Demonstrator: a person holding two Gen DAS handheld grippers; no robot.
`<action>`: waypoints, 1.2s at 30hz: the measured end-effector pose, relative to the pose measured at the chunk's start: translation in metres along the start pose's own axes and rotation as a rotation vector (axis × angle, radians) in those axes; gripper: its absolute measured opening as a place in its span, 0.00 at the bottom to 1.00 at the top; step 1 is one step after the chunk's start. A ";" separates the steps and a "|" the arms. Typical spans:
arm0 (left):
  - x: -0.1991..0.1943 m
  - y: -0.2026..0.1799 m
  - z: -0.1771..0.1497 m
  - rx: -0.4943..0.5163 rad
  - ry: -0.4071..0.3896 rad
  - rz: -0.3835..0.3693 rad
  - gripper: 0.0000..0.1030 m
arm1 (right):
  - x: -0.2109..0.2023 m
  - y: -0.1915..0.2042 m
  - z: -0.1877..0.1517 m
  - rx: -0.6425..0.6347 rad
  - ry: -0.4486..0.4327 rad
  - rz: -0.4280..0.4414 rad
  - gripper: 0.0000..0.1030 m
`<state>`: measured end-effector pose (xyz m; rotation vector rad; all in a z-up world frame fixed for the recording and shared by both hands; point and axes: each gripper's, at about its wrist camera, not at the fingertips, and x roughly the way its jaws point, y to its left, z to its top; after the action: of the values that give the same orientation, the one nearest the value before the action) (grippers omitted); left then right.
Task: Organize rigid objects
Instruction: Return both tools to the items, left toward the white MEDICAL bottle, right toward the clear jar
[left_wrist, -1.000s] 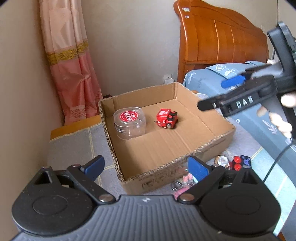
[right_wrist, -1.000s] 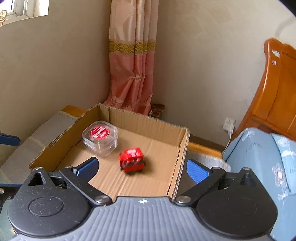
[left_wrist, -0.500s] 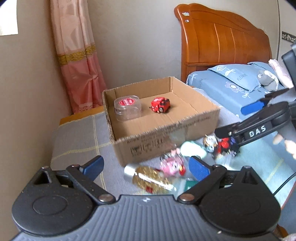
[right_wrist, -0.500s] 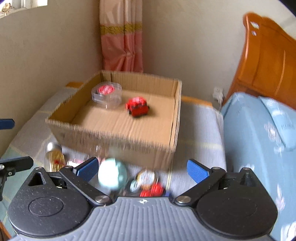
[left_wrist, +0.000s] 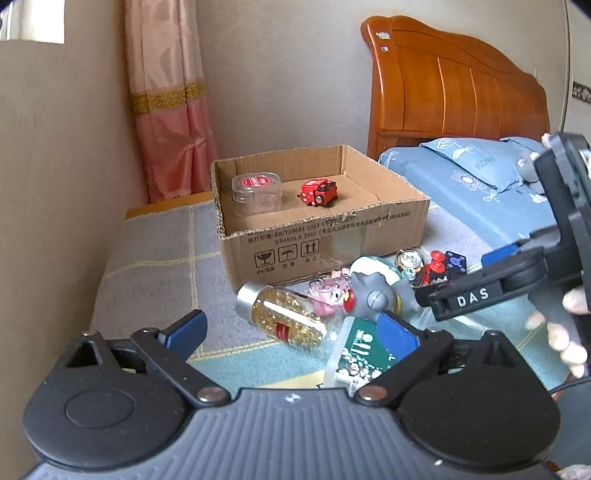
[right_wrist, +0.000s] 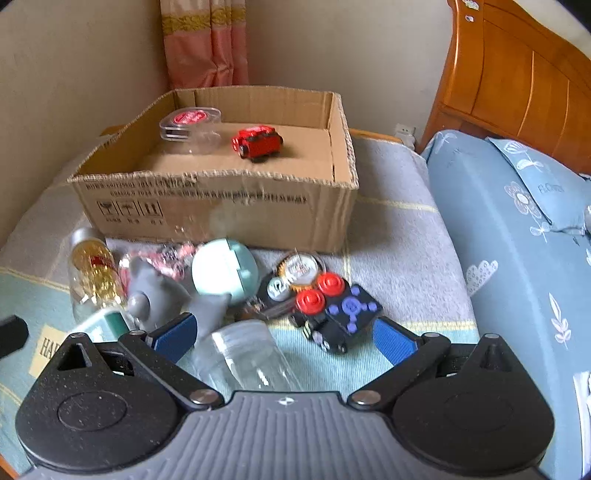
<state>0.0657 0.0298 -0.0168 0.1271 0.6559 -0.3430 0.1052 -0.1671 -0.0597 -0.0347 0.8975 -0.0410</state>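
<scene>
An open cardboard box (left_wrist: 332, 240) (right_wrist: 221, 206) holds a clear round case with a red lid (left_wrist: 256, 194) (right_wrist: 190, 125) and a red toy car (left_wrist: 318, 191) (right_wrist: 257, 142). In front of it lies a pile: a bottle of gold beads (left_wrist: 284, 321) (right_wrist: 92, 269), a grey toy figure (left_wrist: 373, 295) (right_wrist: 155, 291), a black toy with red buttons (right_wrist: 332, 310) and a clear jar (right_wrist: 247, 358). My left gripper (left_wrist: 291, 330) is open and empty above the pile. My right gripper (right_wrist: 282, 334) is open and empty over the jar and black toy; it also shows in the left wrist view (left_wrist: 461, 295).
A green-and-white box (left_wrist: 358, 354) lies under my left gripper. A bed with blue bedding (right_wrist: 517, 229) and a wooden headboard (left_wrist: 450, 85) stands to the right. A wall and pink curtain (left_wrist: 166, 110) are behind the box.
Both grippers have pulled back from over the box and dropped toward the pile in front of it. The red toy car now lies in the box. Both stay open.
</scene>
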 end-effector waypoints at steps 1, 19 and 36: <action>0.000 0.000 -0.001 -0.003 0.001 -0.003 0.95 | -0.001 -0.002 -0.003 0.006 0.003 0.004 1.00; 0.011 -0.021 -0.014 0.084 0.044 -0.155 0.95 | -0.041 -0.032 -0.072 0.009 -0.023 -0.005 1.00; 0.051 -0.046 -0.026 0.188 0.158 -0.211 0.94 | -0.039 -0.044 -0.090 0.007 -0.033 0.085 1.00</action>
<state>0.0721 -0.0210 -0.0691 0.2674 0.7948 -0.6024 0.0095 -0.2098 -0.0830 0.0092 0.8653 0.0356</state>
